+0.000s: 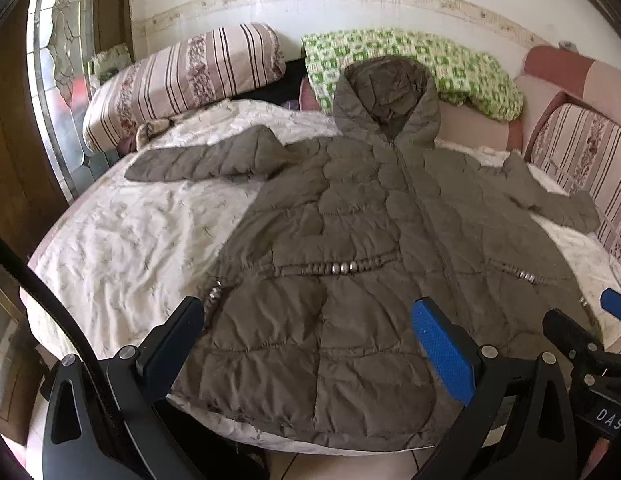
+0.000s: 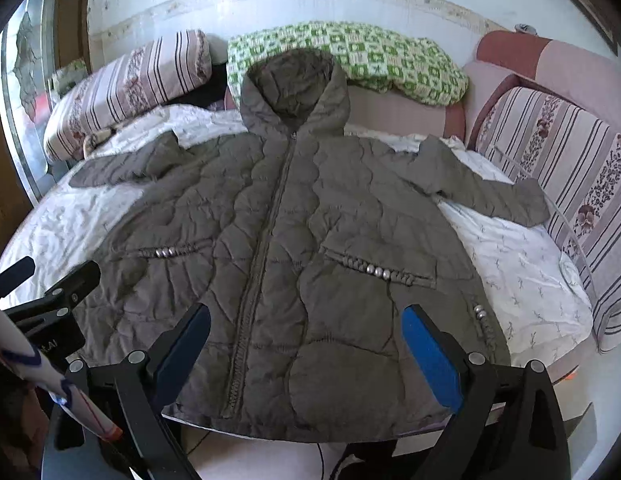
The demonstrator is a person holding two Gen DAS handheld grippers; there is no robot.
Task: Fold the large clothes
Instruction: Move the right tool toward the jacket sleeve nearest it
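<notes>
1. The left gripper [image 1: 314, 344] has its two fingers spread wide, with nothing between them. It hangs above the hem of the jacket [image 1: 350, 240], on the side of the jacket nearer to the striped pillow [image 1: 182, 80].
2. The right gripper [image 2: 310, 348] is also spread wide and holds nothing. It hangs above the hem on the other side, just beside the zipper [image 2: 266, 256]. Its blue pad [image 2: 430, 360] faces inward.
3. Each gripper is seen at the edge of the other camera's view, so the two are close together, side by side.
4. The jacket is a grey-brown quilted one with a hood [image 2: 294, 88]. It lies flat on the bed [image 2: 522, 276], front side up, zipper closed, both sleeves stretched out to the sides. The hem is at the near edge of the bed and the hood points toward the wall.
5. Small metal beads [image 2: 370, 270] mark the pocket lines.
6. Behind the hood lies a green checked blanket [image 2: 390, 56]. A striped cushion [image 2: 570, 160] stands along the right side of the bed.
</notes>
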